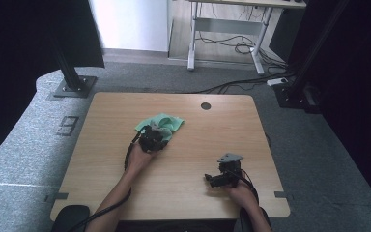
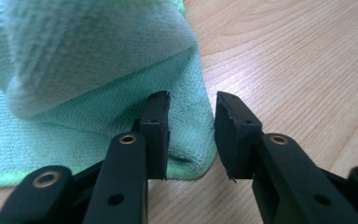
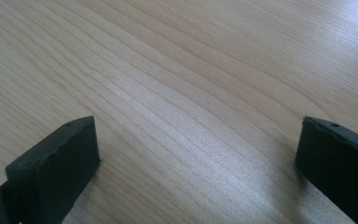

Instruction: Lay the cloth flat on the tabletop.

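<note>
A green microfibre cloth (image 1: 162, 123) lies crumpled left of the table's middle. My left gripper (image 1: 158, 133) is at the cloth's near edge. In the left gripper view the cloth (image 2: 98, 70) has a folded corner reaching into the narrow gap of the left gripper (image 2: 192, 107). One pad lies against the fabric, and a thin sliver of table shows beside the other, so the jaws do not pinch it. My right gripper (image 1: 208, 179) rests low over bare wood at the near right. In its own view the right gripper (image 3: 199, 123) stands wide open with nothing between its jaws.
The wooden table (image 1: 207, 140) has a round cable hole (image 1: 206, 106) near its far edge. Grey carpet surrounds it. Black stand bases (image 1: 72, 87) sit at the far left and far right, and a desk frame with cables (image 1: 227, 43) stands beyond.
</note>
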Motion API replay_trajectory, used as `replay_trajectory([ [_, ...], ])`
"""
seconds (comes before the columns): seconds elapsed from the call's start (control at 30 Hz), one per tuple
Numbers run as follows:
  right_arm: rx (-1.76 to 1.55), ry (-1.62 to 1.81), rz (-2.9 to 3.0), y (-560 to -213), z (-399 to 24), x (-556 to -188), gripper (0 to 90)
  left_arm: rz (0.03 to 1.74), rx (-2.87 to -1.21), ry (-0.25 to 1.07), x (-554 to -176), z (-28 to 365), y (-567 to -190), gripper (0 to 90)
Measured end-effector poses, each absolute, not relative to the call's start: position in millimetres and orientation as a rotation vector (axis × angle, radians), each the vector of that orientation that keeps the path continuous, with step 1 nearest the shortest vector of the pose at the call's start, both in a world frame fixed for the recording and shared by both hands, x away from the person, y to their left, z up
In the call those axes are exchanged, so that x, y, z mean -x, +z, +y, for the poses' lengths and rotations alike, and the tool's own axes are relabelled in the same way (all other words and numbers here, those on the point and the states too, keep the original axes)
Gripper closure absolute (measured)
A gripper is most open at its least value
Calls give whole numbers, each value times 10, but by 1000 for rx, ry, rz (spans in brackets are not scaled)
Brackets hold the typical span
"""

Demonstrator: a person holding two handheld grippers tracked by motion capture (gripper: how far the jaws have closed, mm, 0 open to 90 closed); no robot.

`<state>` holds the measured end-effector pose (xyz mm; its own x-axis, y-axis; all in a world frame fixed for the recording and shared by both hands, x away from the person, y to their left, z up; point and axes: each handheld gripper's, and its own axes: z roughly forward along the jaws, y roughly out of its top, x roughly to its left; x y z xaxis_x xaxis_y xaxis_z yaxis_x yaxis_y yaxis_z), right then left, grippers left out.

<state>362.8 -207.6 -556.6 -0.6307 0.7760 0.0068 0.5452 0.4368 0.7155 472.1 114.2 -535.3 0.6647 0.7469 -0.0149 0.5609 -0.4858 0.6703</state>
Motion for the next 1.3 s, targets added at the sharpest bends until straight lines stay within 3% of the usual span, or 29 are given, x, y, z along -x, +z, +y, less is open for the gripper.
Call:
replay_trajectory([
  [0.43, -1133, 1003, 2371, -5566, -2076, -3628, 0, 937, -2283, 364, -4511, 1125, -5316, 827],
  [0.83, -1132, 1003, 2371, -5566, -2076, -3628, 0, 923, -2230, 260, -4233, 1214, -5304, 873],
  [1.3, -1133, 1003, 2370, -5566, -2076, -3628, 0, 857, -2063, 284, -4142, 1365, -4652, 878],
])
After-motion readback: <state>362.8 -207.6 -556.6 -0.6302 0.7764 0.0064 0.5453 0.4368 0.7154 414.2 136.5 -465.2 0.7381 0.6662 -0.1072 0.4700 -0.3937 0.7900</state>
